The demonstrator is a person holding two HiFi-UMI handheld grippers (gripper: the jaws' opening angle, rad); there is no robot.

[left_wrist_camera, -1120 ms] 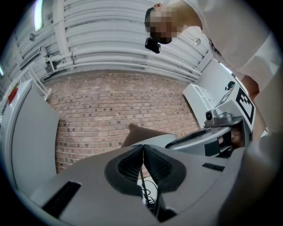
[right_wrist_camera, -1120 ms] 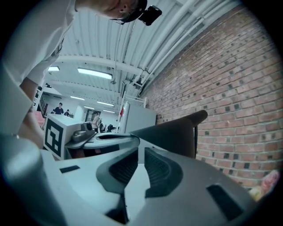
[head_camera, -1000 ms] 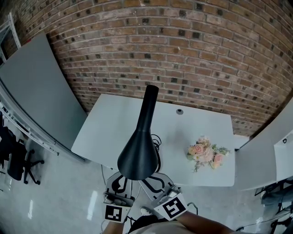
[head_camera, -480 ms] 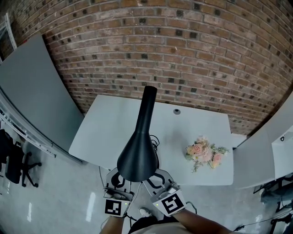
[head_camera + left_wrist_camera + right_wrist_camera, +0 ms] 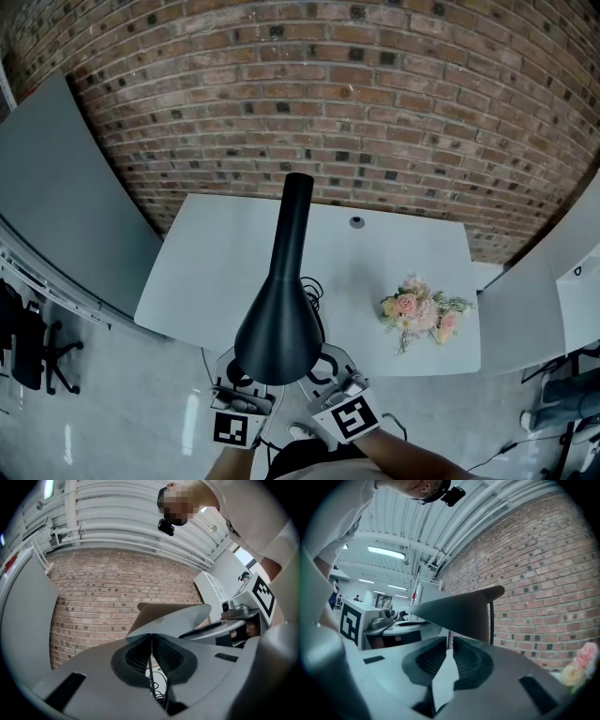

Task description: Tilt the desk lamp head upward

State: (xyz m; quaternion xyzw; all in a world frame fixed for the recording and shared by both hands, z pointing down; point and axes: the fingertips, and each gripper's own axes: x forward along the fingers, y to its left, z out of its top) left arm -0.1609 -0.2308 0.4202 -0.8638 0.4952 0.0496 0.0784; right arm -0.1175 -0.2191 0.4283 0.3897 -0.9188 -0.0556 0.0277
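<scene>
A brick wall (image 5: 375, 112) backs the white table (image 5: 211, 262); a flower bunch (image 5: 419, 314) lies right of the black desk lamp (image 5: 281, 319). The lamp's wide head overhangs the near edge, screening both tongs from above. The left tongs (image 5: 151, 641) are clenched and empty; the right tongs (image 5: 449, 656) are slightly parted and empty.

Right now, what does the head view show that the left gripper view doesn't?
Head view only: flowers and a chair. Left gripper view only: ceiling pipes, and the left tool with its jaws shut. Both: lamp head, brick wall, right tool.
</scene>
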